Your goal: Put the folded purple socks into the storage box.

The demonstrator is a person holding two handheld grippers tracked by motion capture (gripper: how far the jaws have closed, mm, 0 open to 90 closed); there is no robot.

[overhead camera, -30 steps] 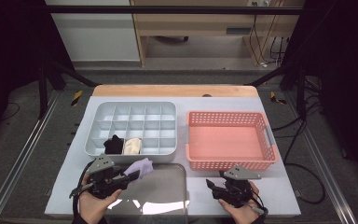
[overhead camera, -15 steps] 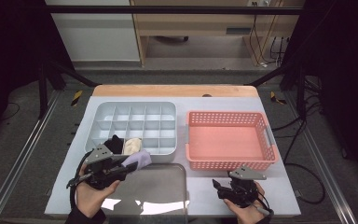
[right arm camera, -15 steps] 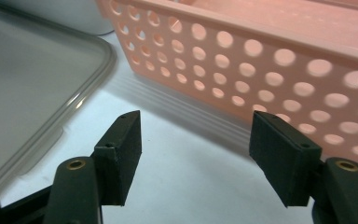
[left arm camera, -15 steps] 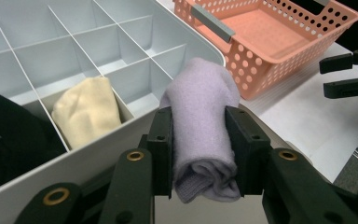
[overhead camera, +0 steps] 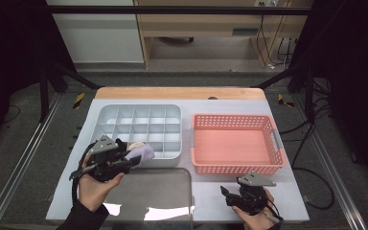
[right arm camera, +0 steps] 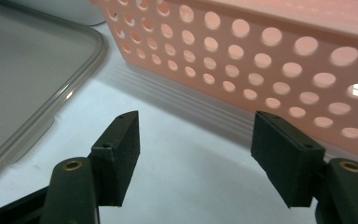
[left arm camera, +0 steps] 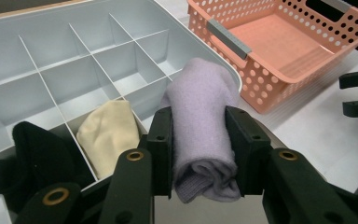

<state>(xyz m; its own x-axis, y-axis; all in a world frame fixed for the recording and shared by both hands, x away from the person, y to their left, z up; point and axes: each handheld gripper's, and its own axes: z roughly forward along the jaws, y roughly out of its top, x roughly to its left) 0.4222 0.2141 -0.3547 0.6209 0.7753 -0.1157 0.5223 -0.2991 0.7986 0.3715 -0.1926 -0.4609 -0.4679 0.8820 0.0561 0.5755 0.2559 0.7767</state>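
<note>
My left gripper is shut on a rolled lilac sock, held just above the near edge of the grey divided organizer. The left gripper view has the lilac sock squeezed between both pads, over a front-row compartment. In the neighbouring compartments lie a cream sock and a black sock. My right gripper rests low at the table's front right. Its jaws have just been opening, and in the right gripper view the right gripper stands open with nothing between its jaws.
A pink perforated basket sits to the right of the organizer, and its wall is close ahead of the right gripper. A clear plastic lid lies flat at the front centre between my hands.
My left gripper has risen and moved forward with the lilac sock, from over the lid to the organizer's near edge. The right hand has stayed about where it was.
</note>
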